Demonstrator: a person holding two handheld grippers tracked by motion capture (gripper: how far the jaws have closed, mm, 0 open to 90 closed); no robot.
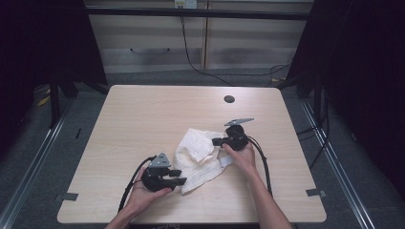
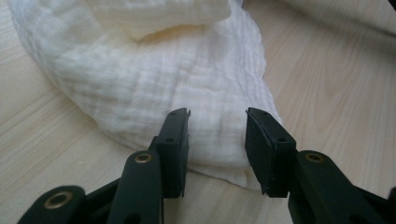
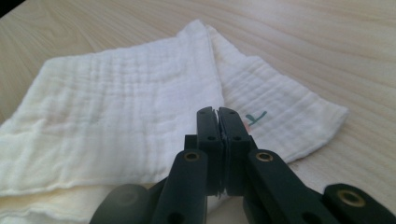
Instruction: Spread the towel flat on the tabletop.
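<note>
A crumpled white muslin cloth (image 1: 198,160) lies on the wooden table (image 1: 143,119), slightly right of centre. My left gripper (image 1: 180,176) stands open at the cloth's near left edge. In the left gripper view its jaws (image 2: 217,114) straddle a rounded fold of the cloth (image 2: 149,79), just above the fabric. My right gripper (image 1: 216,141) hovers over the cloth's far right part, pointing left. Its jaws (image 3: 217,112) are shut, with no fabric visible between them. Below them lies the folded cloth (image 3: 126,98), and a small green mark (image 3: 256,116) sits on a corner flap.
A round cable hole (image 1: 229,99) sits near the table's far edge. Grey tape tabs mark the near left corner (image 1: 70,196) and near right corner (image 1: 315,192). Cables trail from both grippers toward the person. Bare wood surrounds the cloth.
</note>
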